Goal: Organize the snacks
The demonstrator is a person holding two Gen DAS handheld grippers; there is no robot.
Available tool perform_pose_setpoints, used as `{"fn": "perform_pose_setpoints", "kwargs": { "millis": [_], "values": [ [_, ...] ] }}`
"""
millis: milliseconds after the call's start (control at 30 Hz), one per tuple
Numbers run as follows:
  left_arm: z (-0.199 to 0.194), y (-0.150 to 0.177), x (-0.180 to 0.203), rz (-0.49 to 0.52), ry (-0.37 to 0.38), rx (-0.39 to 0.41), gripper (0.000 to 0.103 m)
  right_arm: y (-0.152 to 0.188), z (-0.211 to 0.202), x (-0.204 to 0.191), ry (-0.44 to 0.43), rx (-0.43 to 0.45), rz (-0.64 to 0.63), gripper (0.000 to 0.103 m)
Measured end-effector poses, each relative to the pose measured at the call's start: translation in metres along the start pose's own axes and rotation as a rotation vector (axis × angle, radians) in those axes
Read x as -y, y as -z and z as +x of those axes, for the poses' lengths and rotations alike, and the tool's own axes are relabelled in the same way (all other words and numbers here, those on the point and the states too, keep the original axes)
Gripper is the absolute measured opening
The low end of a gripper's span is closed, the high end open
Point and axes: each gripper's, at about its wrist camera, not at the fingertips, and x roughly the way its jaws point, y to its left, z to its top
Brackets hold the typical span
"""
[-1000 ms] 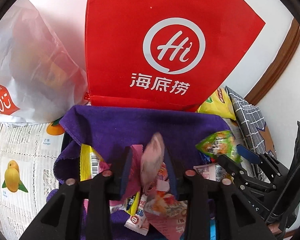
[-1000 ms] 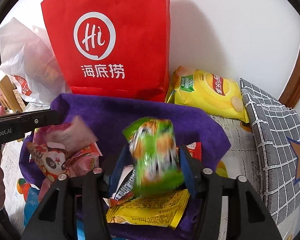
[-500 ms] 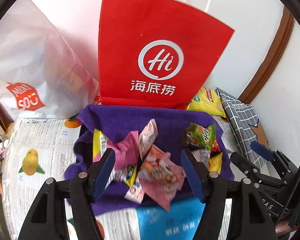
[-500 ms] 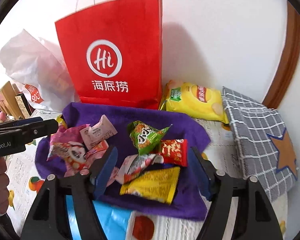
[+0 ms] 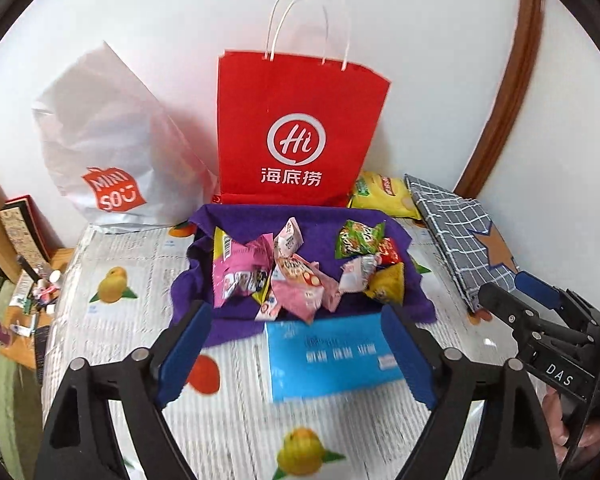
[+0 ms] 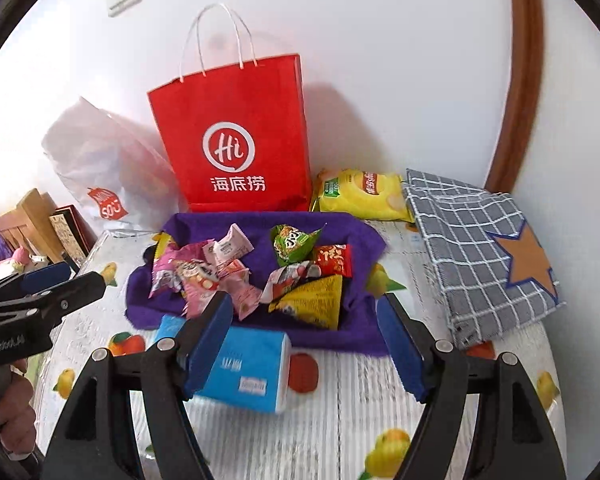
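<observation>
Several snack packets lie heaped on a purple cloth. Among them a small pink packet lies on the left and a green packet on the right. My left gripper hangs above and in front of the cloth, its jaws opening with nothing between them. My right gripper hovers open and empty at the cloth's near edge. A blue box lies flat in front of the cloth, below both grippers.
A red paper bag stands against the wall behind the cloth, a white plastic bag to its left. A yellow crisp bag and a checked grey fabric bag lie at the right. Clutter lines the table's left edge.
Both grippers opened and let go: the pink packet and the green packet now lie on the purple cloth. Both grippers have drawn back and up, away from the pile.
</observation>
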Motion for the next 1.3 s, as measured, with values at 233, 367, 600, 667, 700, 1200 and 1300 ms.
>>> {"fn": "perform_pose_setpoints", "kwargs": {
  "millis": [233,367,600,667,700,1200,1300],
  "values": [
    [-0.051,0.028,0.013,0.016,-0.012,0.037,0.096,0.025,-0.058,-0.003,-0.006,0.037,0.019,0.078],
    [-0.076,0.044,0.021,0.022,-0.027,0.063,0.099,0.042,-0.090,-0.005,0.007,0.063,0.011,0.083],
    [-0.109,0.072,0.038,0.040,-0.048,0.097,0.102,0.070,-0.134,-0.001,0.038,0.111,0.003,0.096],
    [-0.116,0.079,0.041,0.038,-0.047,0.100,0.102,0.078,-0.144,0.001,0.056,0.120,0.001,0.098],
    [-0.118,0.083,0.042,0.038,-0.049,0.102,0.102,0.081,-0.147,0.002,0.063,0.122,0.003,0.099],
    [-0.139,0.117,0.049,0.036,-0.065,0.123,0.102,0.121,-0.181,0.011,0.116,0.143,0.026,0.103],
    [-0.139,0.118,0.048,0.031,-0.062,0.123,0.102,0.124,-0.183,0.010,0.117,0.143,0.027,0.103]
  ]
}}
